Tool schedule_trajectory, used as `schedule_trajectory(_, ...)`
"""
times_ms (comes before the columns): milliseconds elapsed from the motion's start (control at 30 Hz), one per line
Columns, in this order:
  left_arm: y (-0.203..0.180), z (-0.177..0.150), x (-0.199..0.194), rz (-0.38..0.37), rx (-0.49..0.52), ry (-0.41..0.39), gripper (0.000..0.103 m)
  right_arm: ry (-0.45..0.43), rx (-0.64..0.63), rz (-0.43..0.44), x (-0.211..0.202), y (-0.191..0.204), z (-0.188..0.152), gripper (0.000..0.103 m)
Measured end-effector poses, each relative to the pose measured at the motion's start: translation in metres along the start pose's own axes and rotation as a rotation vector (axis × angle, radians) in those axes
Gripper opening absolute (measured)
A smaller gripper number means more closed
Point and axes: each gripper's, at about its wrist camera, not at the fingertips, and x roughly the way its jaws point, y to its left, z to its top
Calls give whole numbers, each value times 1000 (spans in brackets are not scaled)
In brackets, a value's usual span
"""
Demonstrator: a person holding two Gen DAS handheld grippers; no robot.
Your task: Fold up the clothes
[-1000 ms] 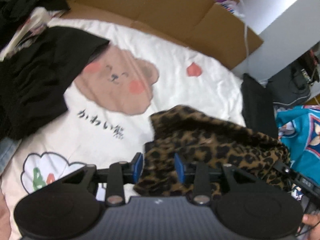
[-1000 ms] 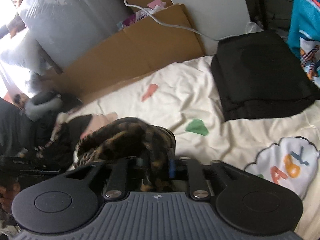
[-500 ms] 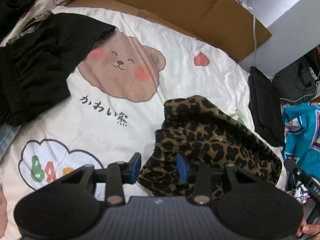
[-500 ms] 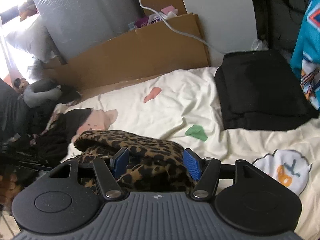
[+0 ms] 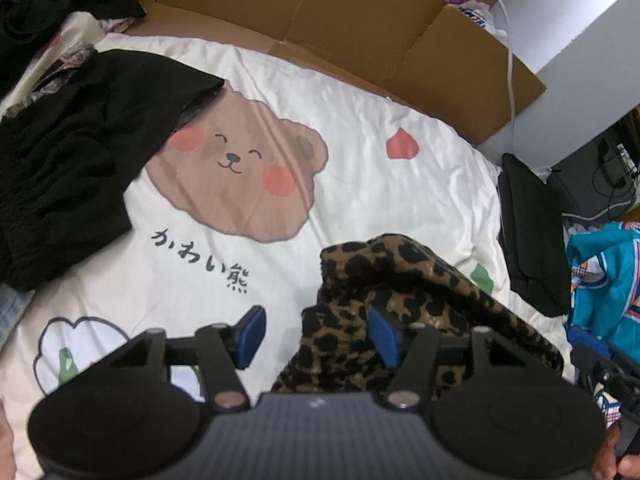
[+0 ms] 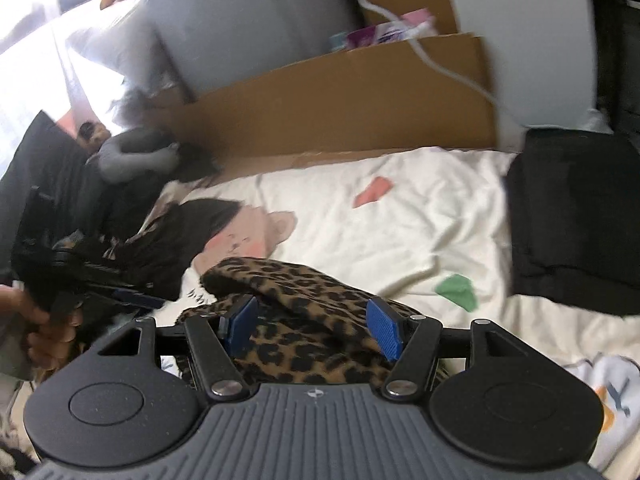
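A leopard-print garment (image 5: 404, 296) lies bunched on the white bear-print bedsheet (image 5: 360, 184). My left gripper (image 5: 316, 336) hovers over its near left edge. Its jaws are opening: the cloth lies against the right pad (image 5: 384, 336), while the left pad stands clear over the sheet. In the right wrist view the same garment (image 6: 304, 320) lies under my right gripper (image 6: 312, 326), which is open with both blue pads apart from the cloth. The left gripper (image 6: 120, 296) shows at that view's left edge, held by a hand (image 6: 44, 320).
A loose black garment (image 5: 68, 160) covers the sheet's left side. A folded black garment (image 5: 532, 236) sits at the right edge, seen also as a black stack (image 6: 572, 220). Teal clothing (image 5: 604, 276) lies beyond it. Cardboard (image 5: 360, 28) and a white cable (image 5: 510, 60) line the far side.
Both grippers were shut on folds of the leopard garment and have spread their jaws off it. The garment has settled onto the sheet. The right gripper has lifted a little and rolled.
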Motion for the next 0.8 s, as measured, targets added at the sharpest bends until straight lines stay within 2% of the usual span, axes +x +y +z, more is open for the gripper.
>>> schedule_trajectory(233,6,1,21,-34,-28,13,61,100,-179,26,42,34,26,67)
schedule_trajectory(467,7,1,37,-82,-29,29,61,181,-328,27,89,65,31,67)
schedule_trajectory(533,7,0,39,-101,-21,24,55,213,-374,21,103,71,29,67)
schedule_trajectory(567,7,-2,41,-121,-17,26,45,231,-386,10,110,72,28,65)
schedule_trajectory(633,7,-4,41,-135,-6,25,37,264,-388,-11,122,70,27,43)
schedule_trajectory(667,9,-5,40,-141,-5,22,28,275,-382,-16,126,68,27,21)
schedule_trajectory(700,12,-5,39,-151,-7,19,20,278,-375,-16,127,65,28,11)
schedule_trajectory(800,21,-6,35,-186,-27,13,9,242,-352,-17,120,54,32,4)
